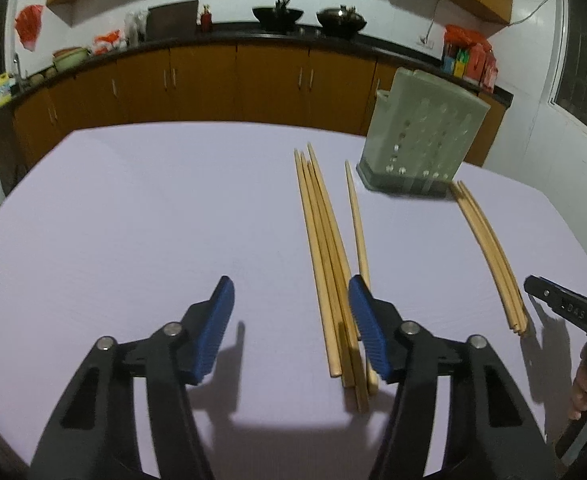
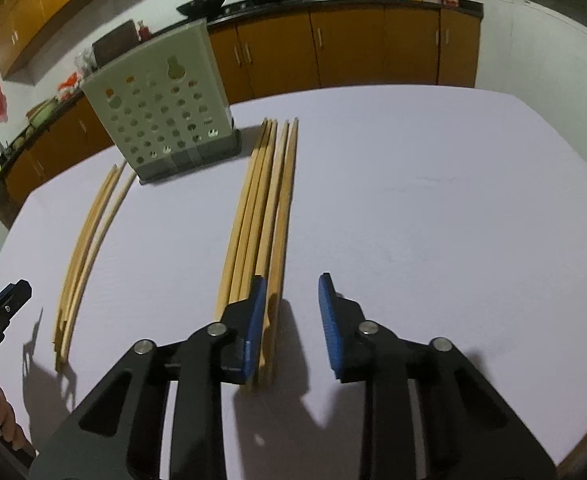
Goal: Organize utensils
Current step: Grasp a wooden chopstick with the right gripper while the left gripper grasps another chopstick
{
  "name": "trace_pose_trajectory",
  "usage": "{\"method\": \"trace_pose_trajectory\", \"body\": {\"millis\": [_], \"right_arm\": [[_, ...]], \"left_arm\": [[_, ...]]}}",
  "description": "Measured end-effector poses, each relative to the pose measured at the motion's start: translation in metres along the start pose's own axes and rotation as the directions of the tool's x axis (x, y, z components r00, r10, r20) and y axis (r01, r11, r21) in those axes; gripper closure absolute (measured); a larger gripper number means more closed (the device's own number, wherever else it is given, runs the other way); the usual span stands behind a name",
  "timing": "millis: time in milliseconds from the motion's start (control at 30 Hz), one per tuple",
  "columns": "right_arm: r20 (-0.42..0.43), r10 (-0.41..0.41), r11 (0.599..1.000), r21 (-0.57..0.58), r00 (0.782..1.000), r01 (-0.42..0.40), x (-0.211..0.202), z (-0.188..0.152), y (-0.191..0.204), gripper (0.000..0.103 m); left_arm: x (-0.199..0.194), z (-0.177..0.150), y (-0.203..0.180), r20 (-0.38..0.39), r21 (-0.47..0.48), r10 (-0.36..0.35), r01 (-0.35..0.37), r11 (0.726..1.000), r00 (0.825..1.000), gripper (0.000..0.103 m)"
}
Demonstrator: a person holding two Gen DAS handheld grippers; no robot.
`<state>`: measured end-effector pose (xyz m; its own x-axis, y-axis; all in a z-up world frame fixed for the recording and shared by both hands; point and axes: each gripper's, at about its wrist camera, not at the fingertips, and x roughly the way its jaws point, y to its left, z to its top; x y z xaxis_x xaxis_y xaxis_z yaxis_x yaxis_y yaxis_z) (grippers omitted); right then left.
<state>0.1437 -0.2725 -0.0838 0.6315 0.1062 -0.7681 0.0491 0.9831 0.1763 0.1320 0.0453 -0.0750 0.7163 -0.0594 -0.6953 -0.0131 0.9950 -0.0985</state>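
Several wooden chopsticks lie lengthwise on the pale table, with a single one beside them. My left gripper is open above their near ends, which run beneath its right blue pad. A second bundle lies further right. In the right wrist view that bundle runs under the left pad of my right gripper, which is open with a stick edge showing in the gap. A grey perforated utensil holder stands at the far ends of the chopsticks.
The other gripper shows at each view's edge: the right one with a hand, the left one. The left group of chopsticks lies near it. Brown kitchen cabinets stand beyond the table's far edge.
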Motion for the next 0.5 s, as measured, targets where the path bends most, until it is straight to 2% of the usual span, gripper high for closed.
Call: {"method": "trace_pose_trajectory", "body": {"millis": [100, 133, 200, 300, 500], "right_arm": [[-0.029, -0.003, 1.0, -0.02, 1.0, 0.002, 0.009, 0.002, 0.0, 0.086], [-0.015, -0.028, 0.999, -0.036, 0.999, 0.027, 0.008, 0.0, 0.001, 0.094], [-0.007, -0.037, 0.998, -0.041, 0.999, 0.037, 0.007, 0.0, -0.004, 0.095], [0.001, -0.051, 0.999, -0.013, 0.999, 0.051, 0.006, 0.003, -0.016, 0.095], [0.011, -0.063, 0.998, -0.018, 0.998, 0.064, 0.002, 0.002, -0.023, 0.095]], "left_arm": [[0.012, 0.005, 0.0, -0.029, 0.001, -0.026, 0.026, 1.0, 0.999, 0.055], [0.015, 0.005, 0.001, -0.036, 0.002, -0.034, 0.034, 0.999, 0.999, 0.057], [0.022, 0.009, -0.002, -0.05, 0.004, -0.049, 0.049, 0.999, 0.998, 0.065], [0.032, 0.013, -0.008, -0.066, 0.016, -0.061, 0.062, 0.998, 0.996, 0.072], [0.049, 0.013, -0.015, -0.117, 0.044, -0.038, 0.044, 0.998, 0.992, 0.085]]}}
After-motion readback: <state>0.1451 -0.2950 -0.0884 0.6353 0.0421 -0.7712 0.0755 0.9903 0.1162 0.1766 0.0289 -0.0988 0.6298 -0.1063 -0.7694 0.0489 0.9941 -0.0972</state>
